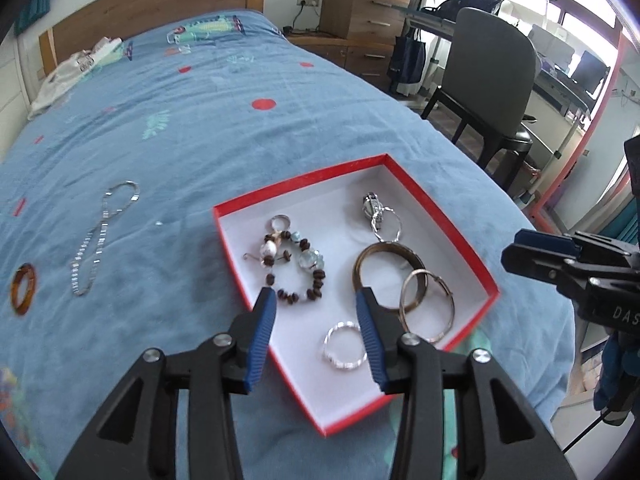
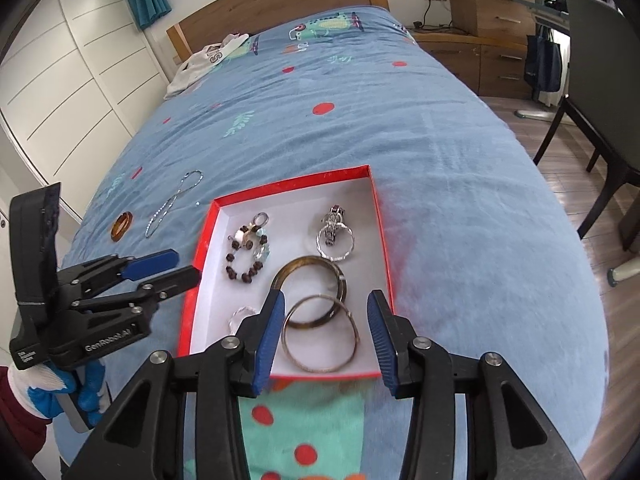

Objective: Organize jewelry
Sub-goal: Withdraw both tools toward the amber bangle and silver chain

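**Two pieces left on the bedspread: go for the chain next**

Blue bedspread carries everything: the red box sits in the lower middle of both views, and two pieces lie outside it at the left.

Your left gripper hangs over the box with its jaws apart and nothing between them. The right gripper hovers over the near right part of the box, its jaws also apart and empty. In the right view, the two bangles show between its fingers but lie flat on the box floor, not gripped.

Inside the box you already have the bead bracelet, a silver ring, the bangles and a small silver cluster at the upper right.

Still out are the silver chain, stretched in a loop at mid-left of the left view, and the amber ring at the far left edge. Both suit the left gripper, which is nearer.

- Take the chain first, since it lies closer to the box.
- Come down over the chain's narrow middle, where the strands run together, with the fingers set across them.
- Press lightly into the soft cover so that the pads get under the links, and avoid pinching fabric.
- Lift straight up and let the chain hang free before crossing the red rim.
- Lower it into the bare white patch, clear of the beads, to avoid tangling.
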